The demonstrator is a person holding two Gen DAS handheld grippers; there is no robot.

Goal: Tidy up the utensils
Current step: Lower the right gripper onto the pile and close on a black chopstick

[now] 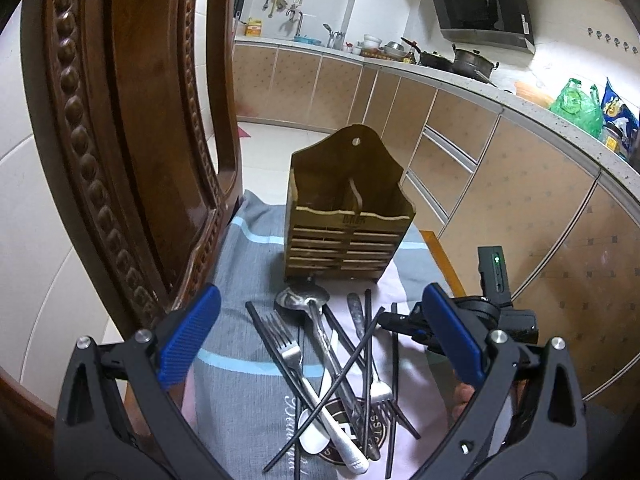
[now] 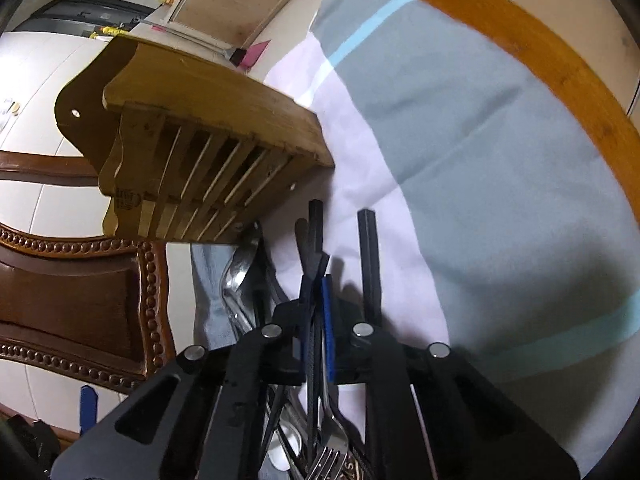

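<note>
A pile of utensils lies on a striped cloth (image 1: 248, 264): a fork (image 1: 288, 350), a large metal spoon (image 1: 300, 300), a white-handled knife (image 1: 344, 436) and several black chopsticks. Behind the pile stands a slatted wooden utensil holder (image 1: 348, 216), upright with two compartments. My left gripper (image 1: 320, 332) hovers open over the pile with nothing between its blue pads (image 1: 200, 328). My right gripper (image 2: 318, 280) is shut on a black chopstick (image 2: 315, 224) at the pile's right side, close to the holder (image 2: 208, 132). In the left wrist view the right gripper (image 1: 386, 320) comes in from the right.
A carved dark wooden chair back (image 1: 120, 140) rises at the left, close to the holder. The cloth covers a wooden table whose edge (image 2: 520, 40) shows at the right. Another chopstick (image 2: 370, 264) lies beside the held one. Kitchen cabinets (image 1: 500, 184) and the counter stand beyond.
</note>
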